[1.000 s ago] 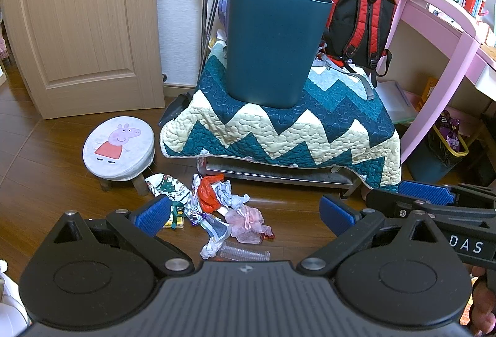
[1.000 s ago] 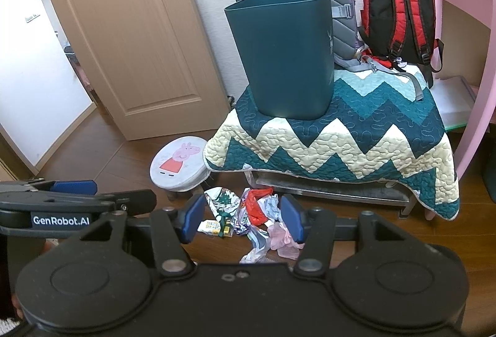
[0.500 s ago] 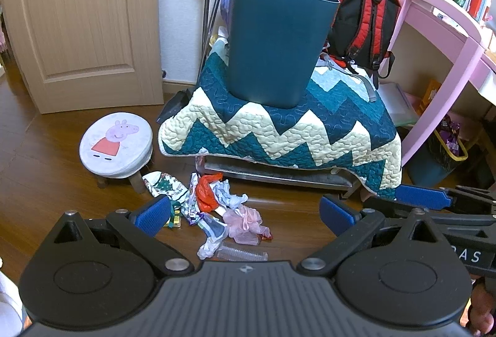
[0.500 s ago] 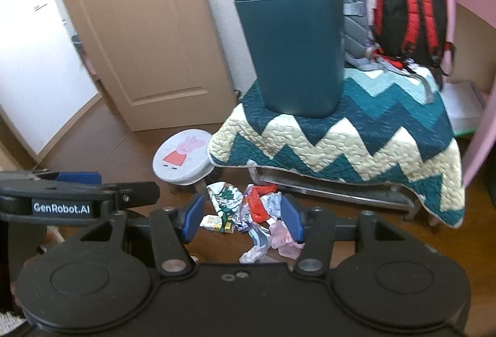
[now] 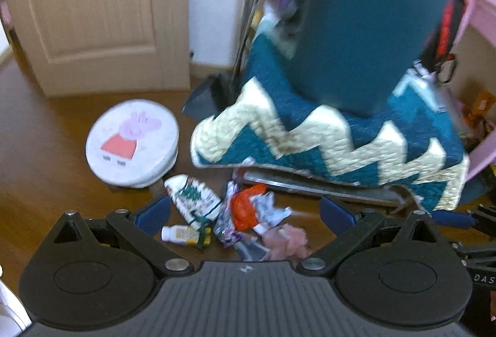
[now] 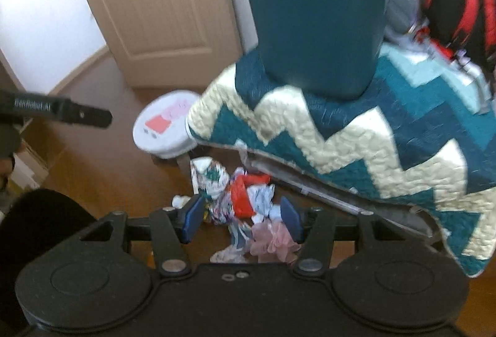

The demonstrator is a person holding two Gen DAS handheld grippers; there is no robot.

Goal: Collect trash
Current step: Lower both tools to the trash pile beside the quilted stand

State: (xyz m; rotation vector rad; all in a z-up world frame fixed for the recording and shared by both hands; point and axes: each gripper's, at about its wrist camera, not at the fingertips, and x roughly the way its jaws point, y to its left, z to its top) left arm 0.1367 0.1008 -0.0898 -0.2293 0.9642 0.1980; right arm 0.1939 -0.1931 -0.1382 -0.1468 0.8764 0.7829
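You haven't grabbed anything yet: left gripper (image 5: 245,213) and right gripper (image 6: 241,217) both hang spread and empty over the trash pile (image 5: 235,219) on the floor; teal bin (image 6: 313,11) waits on the quilt (image 6: 356,138).

Bin (image 5: 369,27) sits on quilt (image 5: 325,132). Trash pile (image 5: 235,219) on floor at quilt's 6 o'clock. Stool (image 5: 133,142) at pile's 10 o'clock.

Black left gripper (image 5: 245,214) and right gripper (image 6: 241,217): blue finger pads, round ribbed housings, silver pivot screws, white lettering on side bars.
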